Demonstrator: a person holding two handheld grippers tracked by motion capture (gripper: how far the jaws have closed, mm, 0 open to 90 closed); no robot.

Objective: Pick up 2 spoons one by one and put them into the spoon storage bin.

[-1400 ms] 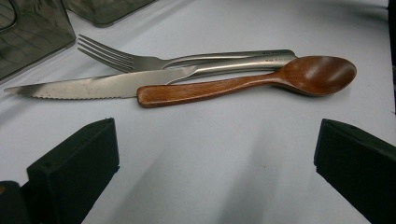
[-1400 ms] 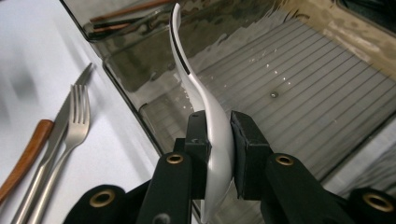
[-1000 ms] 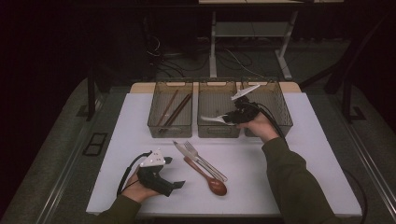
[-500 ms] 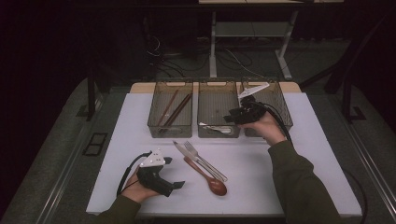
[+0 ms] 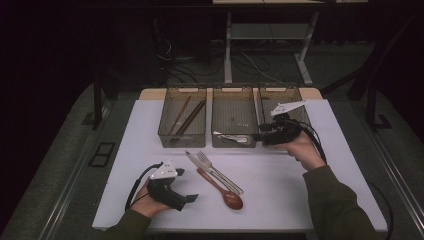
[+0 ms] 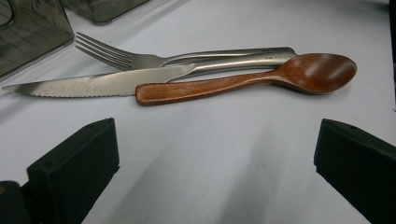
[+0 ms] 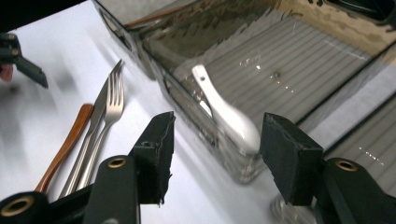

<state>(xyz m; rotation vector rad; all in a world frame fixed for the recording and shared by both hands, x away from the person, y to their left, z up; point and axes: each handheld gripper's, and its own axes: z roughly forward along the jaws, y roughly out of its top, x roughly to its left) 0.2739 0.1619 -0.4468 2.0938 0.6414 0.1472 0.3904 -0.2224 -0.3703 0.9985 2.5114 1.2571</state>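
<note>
1. Left gripper (image 5: 191,198) rests on the near-left table (image 5: 320,165), jaws wide, empty.
2. Knife (image 6: 102,84), fork (image 6: 154,58) and wooden spoon (image 6: 252,79) lie mid-table, touching.
3. White spoon (image 7: 224,112) lies in the middle bin (image 5: 234,117).
4. Right gripper (image 7: 215,149), jaws wide, empty, hovers just beside that bin.

Black grippers (image 5: 175,192), blocky fingers (image 6: 74,165), brass screws, olive sleeves (image 5: 337,210)

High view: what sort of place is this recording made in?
Probably a lab or recording workspace rather than a kitchen: a white table in a dark room, bare desk legs and loose cables on the floor behind, and three clear bins lined up for sorting cutlery.
</note>
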